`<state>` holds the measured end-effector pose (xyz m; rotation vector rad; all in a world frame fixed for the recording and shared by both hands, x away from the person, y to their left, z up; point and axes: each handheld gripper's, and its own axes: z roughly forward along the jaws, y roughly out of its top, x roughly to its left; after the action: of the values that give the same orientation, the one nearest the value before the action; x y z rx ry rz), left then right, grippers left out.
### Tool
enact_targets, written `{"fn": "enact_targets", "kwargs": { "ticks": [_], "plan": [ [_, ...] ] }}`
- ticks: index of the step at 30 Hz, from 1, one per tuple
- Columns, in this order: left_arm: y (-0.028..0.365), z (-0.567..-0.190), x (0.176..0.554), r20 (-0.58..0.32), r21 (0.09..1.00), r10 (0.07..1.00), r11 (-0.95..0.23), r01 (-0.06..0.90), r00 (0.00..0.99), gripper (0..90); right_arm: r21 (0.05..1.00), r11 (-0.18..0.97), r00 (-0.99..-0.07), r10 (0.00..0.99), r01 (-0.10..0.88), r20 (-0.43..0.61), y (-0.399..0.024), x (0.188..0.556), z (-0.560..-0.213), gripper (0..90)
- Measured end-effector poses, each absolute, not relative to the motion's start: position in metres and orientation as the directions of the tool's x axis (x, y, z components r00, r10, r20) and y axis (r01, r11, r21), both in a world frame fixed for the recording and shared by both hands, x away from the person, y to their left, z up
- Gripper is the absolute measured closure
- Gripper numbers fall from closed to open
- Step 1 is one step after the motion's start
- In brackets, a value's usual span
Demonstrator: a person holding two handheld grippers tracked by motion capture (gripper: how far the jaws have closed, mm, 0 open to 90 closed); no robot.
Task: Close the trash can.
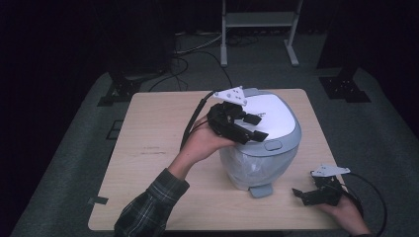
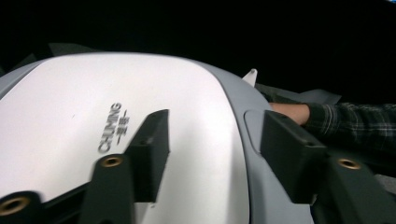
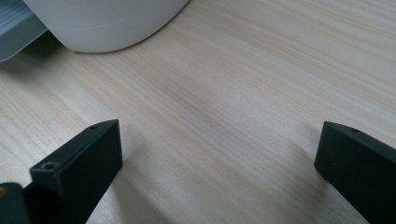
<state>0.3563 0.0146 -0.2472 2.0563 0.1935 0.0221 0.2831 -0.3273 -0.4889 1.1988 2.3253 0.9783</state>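
While the left gripper hovers over the shut lid of the bin mid-table, fingers apart and empty, the right gripper rests open nearby; opening the lid remains undone.

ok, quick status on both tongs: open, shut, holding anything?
Left tongs: open, over the lid of the trash bin, jaws apart, gripping nothing.
Right tongs: open, low over the table beside the bin, holding nothing.
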Motion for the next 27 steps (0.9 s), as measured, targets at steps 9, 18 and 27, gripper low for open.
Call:
{"fn": "enact_targets", "kwargs": {
  "ticks": [9,18,27],
  "plan": [
    [0.046,-0.245,0.348,-0.011,0.896,0.271,-0.424,0.129,0.963,11.5,0.712,0.404,-0.582,0.813,0.574,0.008,-0.327,0.284,-0.489,0.0],
    [0.091,-0.263,0.326,0.049,0.883,0.362,-0.451,0.129,0.931,0.0,0.712,0.404,-0.583,0.813,0.574,0.008,-0.327,0.284,-0.489,0.0],
    [0.119,-0.308,0.304,0.072,0.857,0.446,-0.484,0.174,0.892,0.0,0.712,0.404,-0.583,0.813,0.574,0.008,-0.327,0.284,-0.489,0.0]
  ]
}}
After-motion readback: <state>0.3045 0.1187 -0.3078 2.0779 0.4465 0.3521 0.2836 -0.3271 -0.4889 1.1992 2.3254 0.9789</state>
